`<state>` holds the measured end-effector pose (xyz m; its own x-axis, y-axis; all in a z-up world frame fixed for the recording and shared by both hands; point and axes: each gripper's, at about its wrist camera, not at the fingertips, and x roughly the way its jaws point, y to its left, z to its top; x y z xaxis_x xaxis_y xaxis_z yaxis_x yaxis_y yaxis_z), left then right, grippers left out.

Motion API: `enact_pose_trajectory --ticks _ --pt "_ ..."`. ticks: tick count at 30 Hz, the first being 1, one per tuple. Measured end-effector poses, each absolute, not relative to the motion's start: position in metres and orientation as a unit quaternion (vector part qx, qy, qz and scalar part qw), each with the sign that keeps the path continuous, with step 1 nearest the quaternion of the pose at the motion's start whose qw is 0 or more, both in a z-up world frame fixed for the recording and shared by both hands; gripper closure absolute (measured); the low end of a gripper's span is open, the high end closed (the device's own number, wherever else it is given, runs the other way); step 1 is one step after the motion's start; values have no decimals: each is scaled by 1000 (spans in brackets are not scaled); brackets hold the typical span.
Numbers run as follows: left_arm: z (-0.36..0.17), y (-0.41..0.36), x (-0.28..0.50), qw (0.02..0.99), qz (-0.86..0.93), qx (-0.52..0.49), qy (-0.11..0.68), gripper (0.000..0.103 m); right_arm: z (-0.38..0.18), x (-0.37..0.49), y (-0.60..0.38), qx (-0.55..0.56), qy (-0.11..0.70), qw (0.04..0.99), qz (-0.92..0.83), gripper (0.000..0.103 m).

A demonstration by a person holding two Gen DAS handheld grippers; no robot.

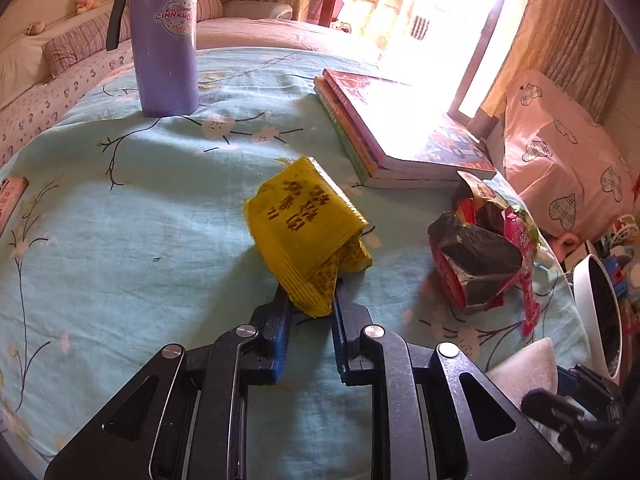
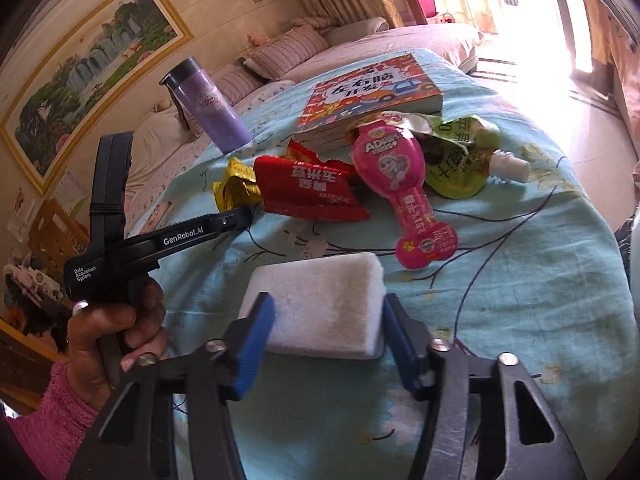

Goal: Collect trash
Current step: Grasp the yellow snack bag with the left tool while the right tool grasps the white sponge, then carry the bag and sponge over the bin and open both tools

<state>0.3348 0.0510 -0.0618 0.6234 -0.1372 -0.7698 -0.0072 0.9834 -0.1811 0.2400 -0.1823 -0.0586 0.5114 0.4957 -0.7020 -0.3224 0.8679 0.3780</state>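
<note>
While my left gripper point(image 1: 310, 304) pinches only the lower corner of the yellow wrapper point(image 1: 306, 228), the thin foil could slide out if I swing it quickly; most of the packet stands free above the blue pads point(image 1: 280, 332), lifted off the floral tablecloth point(image 1: 120, 240). It hangs close to the red snack bag point(image 2: 308, 192), so a careless pass could drag that bag along or knock the pile apart.

My right gripper point(image 2: 324, 332) clamps the white sponge point(image 2: 320, 304) across its width, jaws pressed into both sides, just above the cloth. Since that gripper is full, I judge it cannot take any trash until the sponge goes down, and sweeping forward with it could shove the pink pouch point(image 2: 400, 184) and green spout pouch point(image 2: 460, 156) toward the table edge.

From the right wrist view, the left tool reaches in low from the left, its fingers nearly level and aimed at the wrappers, my hand point(image 2: 108, 320) wrapped round the grip. The purple bottle point(image 1: 166, 36) and books point(image 1: 384, 128) stand beyond, well apart from both grippers.
</note>
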Motion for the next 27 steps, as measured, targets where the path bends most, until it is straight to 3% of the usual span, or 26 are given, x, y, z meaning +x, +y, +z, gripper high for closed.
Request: enact_pose_trajectory --ticks 4,10,27 --pt "-57 50 320 900 -41 -82 426 93 -53 230 -189 104 422 869 236 68" --pt "-43 38 271 904 -74 -83 414 96 -44 212 -197 111 410 874 235 74" --pt "-28 -28 177 893 -159 -78 414 97 -21 157 -263 147 375 897 182 76"
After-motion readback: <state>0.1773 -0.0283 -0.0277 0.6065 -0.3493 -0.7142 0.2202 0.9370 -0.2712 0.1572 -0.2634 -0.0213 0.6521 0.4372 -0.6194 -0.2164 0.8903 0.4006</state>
